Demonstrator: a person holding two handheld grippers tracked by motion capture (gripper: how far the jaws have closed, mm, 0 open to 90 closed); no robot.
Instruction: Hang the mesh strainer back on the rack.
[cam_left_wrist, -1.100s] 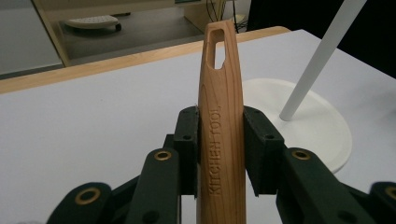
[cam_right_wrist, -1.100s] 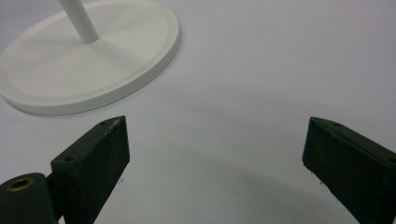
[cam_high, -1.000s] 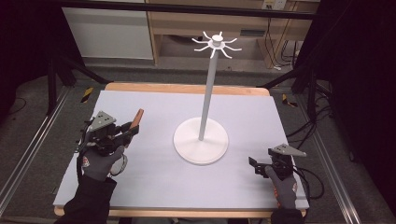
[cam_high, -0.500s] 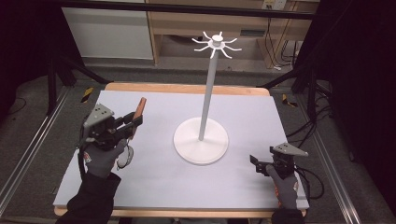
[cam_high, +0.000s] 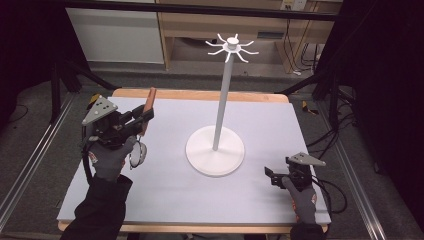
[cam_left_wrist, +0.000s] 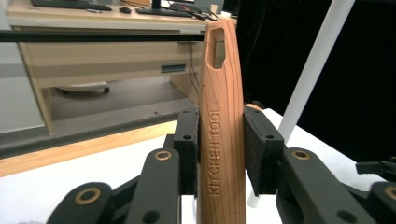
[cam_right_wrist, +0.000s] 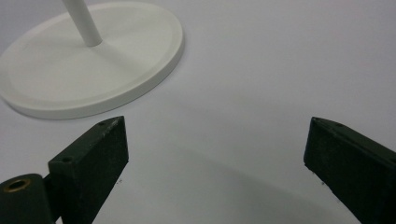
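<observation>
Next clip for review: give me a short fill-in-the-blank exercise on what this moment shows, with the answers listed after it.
1. The left gripper has its jaws shut on a wooden ____ engraved KITCHEN TOOL.
2. The slot at the top end of the wooden handle is a ____ for hanging.
3. The white stand has a round base and, at its top, a ring of ____.
4. The right gripper rests low near the stand with its jaws ____.

Missing words: handle; hole; hooks; open
</observation>
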